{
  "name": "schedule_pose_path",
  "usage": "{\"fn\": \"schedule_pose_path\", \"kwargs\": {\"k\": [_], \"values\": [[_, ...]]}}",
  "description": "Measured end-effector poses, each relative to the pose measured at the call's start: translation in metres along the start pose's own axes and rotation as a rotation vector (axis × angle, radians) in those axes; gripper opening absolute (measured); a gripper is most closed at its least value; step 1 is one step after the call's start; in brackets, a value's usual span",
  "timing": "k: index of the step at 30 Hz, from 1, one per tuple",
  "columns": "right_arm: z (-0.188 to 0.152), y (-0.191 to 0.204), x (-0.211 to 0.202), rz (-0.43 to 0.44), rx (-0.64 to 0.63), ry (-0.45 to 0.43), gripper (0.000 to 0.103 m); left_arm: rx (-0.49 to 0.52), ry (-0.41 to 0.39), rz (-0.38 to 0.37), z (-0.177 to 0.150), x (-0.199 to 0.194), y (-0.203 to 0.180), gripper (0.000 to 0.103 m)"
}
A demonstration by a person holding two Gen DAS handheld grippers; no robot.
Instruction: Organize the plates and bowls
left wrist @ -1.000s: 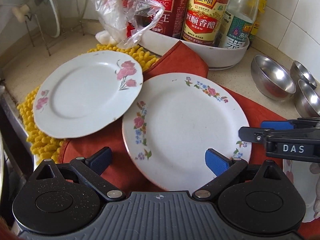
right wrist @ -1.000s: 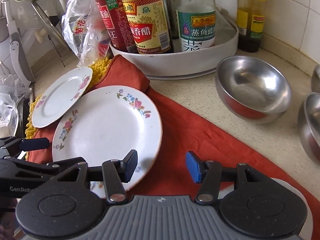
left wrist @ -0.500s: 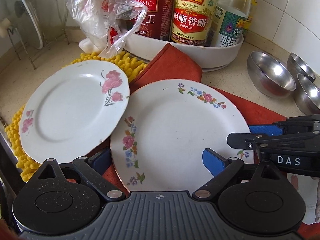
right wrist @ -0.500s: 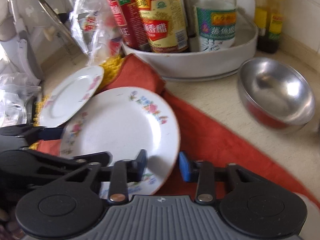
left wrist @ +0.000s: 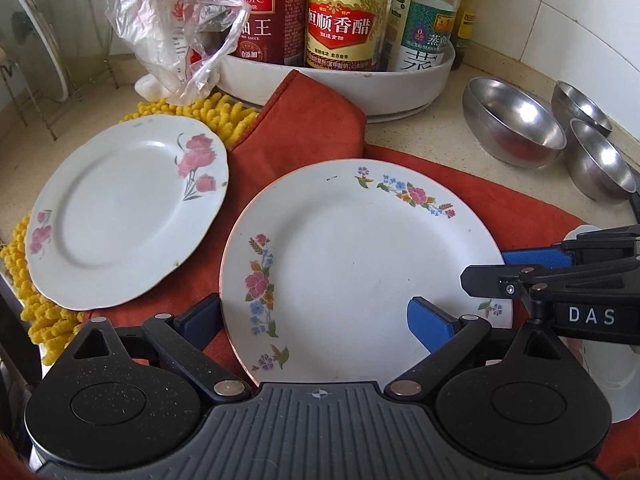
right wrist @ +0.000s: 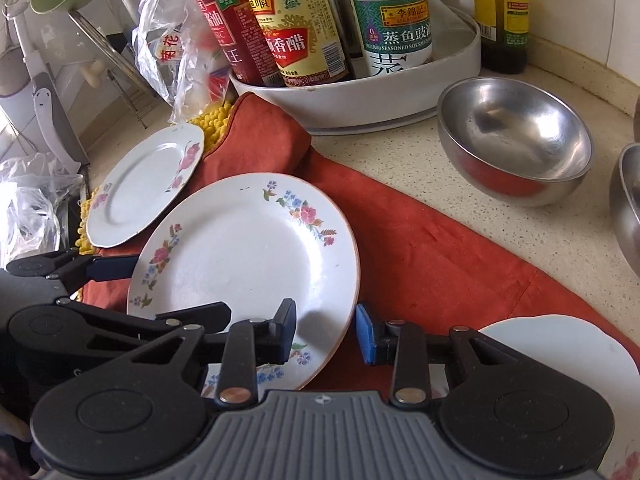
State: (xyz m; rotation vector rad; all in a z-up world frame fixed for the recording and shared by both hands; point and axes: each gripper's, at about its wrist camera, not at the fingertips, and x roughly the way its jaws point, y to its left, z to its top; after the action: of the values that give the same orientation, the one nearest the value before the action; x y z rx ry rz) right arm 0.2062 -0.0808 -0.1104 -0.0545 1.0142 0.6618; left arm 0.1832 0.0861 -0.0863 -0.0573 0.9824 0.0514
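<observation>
A large white plate with small coloured flowers (left wrist: 352, 256) (right wrist: 244, 252) lies on the orange cloth (left wrist: 304, 136). My left gripper (left wrist: 316, 320) is open, one finger on each side of the plate's near edge. My right gripper (right wrist: 326, 334) is open and straddles the plate's right rim. A smaller white plate with pink roses (left wrist: 124, 208) (right wrist: 146, 188) lies to the left on a yellow mat (left wrist: 218, 114). Three steel bowls (left wrist: 514, 122) (right wrist: 514, 146) stand at the right. A third white plate (right wrist: 560, 364) lies by my right gripper.
A white tray (left wrist: 360, 88) with sauce bottles (left wrist: 342, 16) stands at the back, with a crumpled plastic bag (left wrist: 180, 28) to its left. A wire dish rack (right wrist: 100, 52) with a green bowl stands at the far left. The tiled wall runs close behind the bowls.
The flowered plate now lies apart from the rose plate and no longer under its edge. My right gripper's fingers have closed in around the flowered plate's right rim.
</observation>
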Motion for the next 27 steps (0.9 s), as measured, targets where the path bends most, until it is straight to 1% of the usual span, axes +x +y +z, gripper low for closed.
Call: {"fn": "schedule_pose_path", "kwargs": {"k": [3, 12, 20, 23, 27], "values": [[-0.001, 0.0031, -0.0007, -0.015, -0.029, -0.004, 0.034, -0.002, -0.006, 0.007, 0.0002, 0.0002, 0.0004, 0.099], [-0.0013, 0.0054, -0.001, -0.026, -0.039, -0.004, 0.034, 0.004, -0.035, 0.019, -0.0013, -0.0017, -0.0003, 0.096], [-0.0017, 0.0063, -0.0008, -0.031, -0.039, -0.01, 0.034, 0.014, -0.076, 0.011, -0.0028, 0.0007, 0.0008, 0.096], [-0.0016, 0.006, -0.0014, -0.031, -0.035, -0.011, 0.033, 0.013, -0.077, 0.016, -0.001, 0.0007, -0.0008, 0.096], [-0.0047, 0.0094, -0.005, -0.032, -0.048, -0.012, 0.033, -0.014, -0.079, 0.01, 0.0006, -0.0025, 0.0011, 0.096]]}}
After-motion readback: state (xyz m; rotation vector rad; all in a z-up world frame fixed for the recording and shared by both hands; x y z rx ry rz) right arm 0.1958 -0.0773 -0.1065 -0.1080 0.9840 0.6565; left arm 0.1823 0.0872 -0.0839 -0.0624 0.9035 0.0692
